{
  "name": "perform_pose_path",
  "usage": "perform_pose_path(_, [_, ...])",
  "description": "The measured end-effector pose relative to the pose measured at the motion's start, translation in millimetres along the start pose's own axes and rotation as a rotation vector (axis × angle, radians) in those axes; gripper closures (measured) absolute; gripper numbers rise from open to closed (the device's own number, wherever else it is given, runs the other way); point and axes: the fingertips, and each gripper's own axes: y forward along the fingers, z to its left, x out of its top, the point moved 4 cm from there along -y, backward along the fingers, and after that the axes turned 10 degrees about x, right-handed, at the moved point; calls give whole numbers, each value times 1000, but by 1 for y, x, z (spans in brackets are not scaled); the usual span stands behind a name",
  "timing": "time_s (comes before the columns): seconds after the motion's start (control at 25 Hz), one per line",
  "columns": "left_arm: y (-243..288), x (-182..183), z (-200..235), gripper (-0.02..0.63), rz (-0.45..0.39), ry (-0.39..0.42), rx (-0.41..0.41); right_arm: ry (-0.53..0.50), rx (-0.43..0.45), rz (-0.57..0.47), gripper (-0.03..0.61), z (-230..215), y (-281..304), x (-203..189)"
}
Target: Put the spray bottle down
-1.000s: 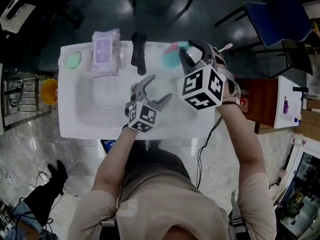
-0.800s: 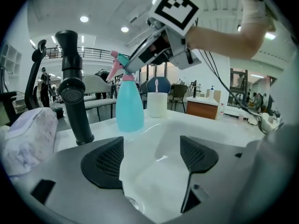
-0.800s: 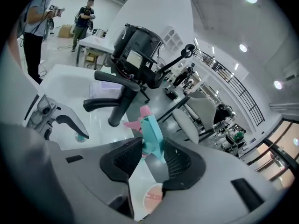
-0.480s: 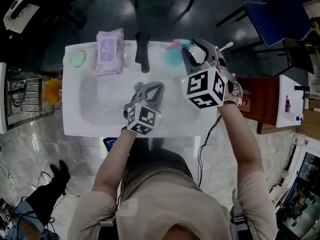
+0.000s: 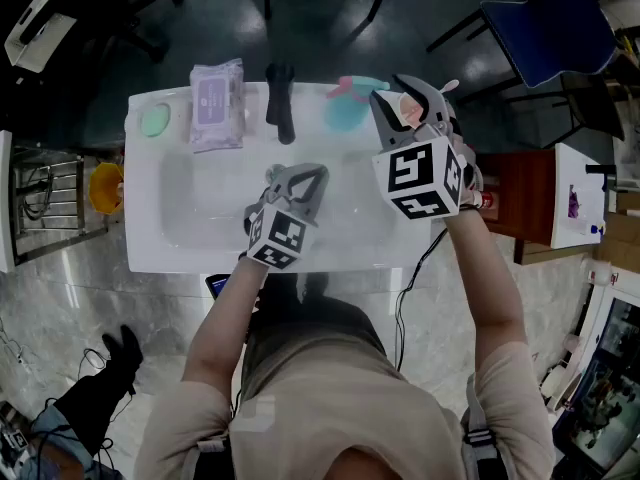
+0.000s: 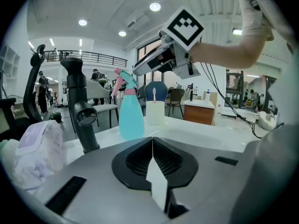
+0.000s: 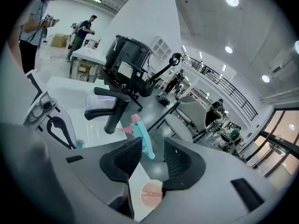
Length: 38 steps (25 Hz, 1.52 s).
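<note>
The teal spray bottle [image 5: 343, 111] with a pink trigger stands upright on the white counter behind the basin, free of both grippers. In the left gripper view the spray bottle [image 6: 130, 112] stands beside the black faucet [image 6: 79, 107]. My right gripper [image 5: 400, 103] hovers just right of and above the bottle, open, with nothing between its jaws. In the right gripper view the bottle [image 7: 142, 137] shows past the right gripper [image 7: 153, 146]. My left gripper [image 5: 300, 174] hangs over the basin, shut and empty; its jaws meet in the left gripper view [image 6: 152, 140].
A white cup [image 6: 155, 112] with a toothbrush stands right of the bottle. A wipes pack [image 5: 217, 105] and a green soap dish [image 5: 153, 118] lie at the counter's back left. The sink basin [image 5: 200, 208] takes the middle. Office chairs stand beyond the counter.
The left gripper's jaws went from wide open to shut. The right gripper lifted and drifted right, away from the standing bottle.
</note>
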Motion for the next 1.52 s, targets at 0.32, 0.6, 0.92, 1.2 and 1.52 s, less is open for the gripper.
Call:
perform_pose_path(0.32, [-12,12,3,604,-47,-86,-23,48,18,-27,431,11,-23,0])
perform_pose_path(0.6, [-22,30,14,603,-81,-105,-21,152,67,-91,431,35,-55,4])
perform_pose_path(0.92, [-36,44,33,604,-74,-53,-23,321,342,-167,441,99,-72,4])
perform_pose_path(1.2, [-63,63,35,604,-105,-57,36,401,380,-247,552,115,-90,6])
perform_pose_path(1.52, [-116,104,1,604,-261,1,27,579,489,-396,552,136,-129,-1])
